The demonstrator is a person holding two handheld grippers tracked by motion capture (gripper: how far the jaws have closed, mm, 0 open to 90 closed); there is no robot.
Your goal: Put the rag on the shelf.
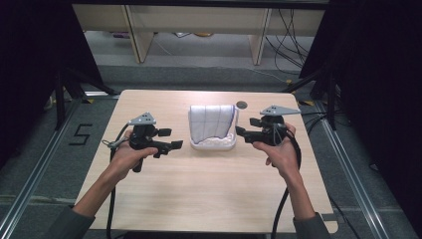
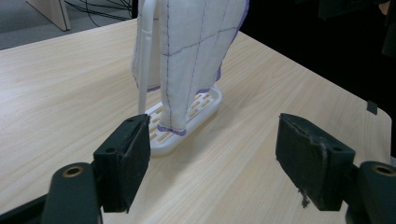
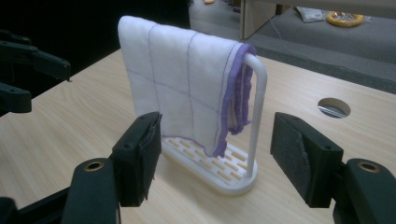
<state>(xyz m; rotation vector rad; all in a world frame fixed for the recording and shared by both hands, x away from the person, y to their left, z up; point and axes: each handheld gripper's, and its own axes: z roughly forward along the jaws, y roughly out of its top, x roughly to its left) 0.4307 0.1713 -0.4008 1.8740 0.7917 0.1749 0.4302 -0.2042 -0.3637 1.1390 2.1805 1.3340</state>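
A white cloth (image 1: 211,123) with purple grid lines and a purple hem hangs over a white rack (image 1: 215,145) with a slotted base, at the middle of the table. My left gripper (image 1: 170,138) is open, just left of the rack and pointing at it. My right gripper (image 1: 247,127) is open, just right of the rack. In the left gripper view the open gripper (image 2: 215,130) faces the cloth (image 2: 196,51) and the rack's base (image 2: 208,103), a short way off. In the right gripper view the open gripper (image 3: 217,123) frames the cloth (image 3: 173,84) and rack post (image 3: 257,116). Neither gripper holds anything.
The light wooden table (image 1: 209,194) has a round hole (image 1: 242,104) behind the rack on the right. Black curtains stand at both sides. Wooden furniture legs and cables lie on the floor beyond the far edge. Cables trail from both grippers toward the near edge.
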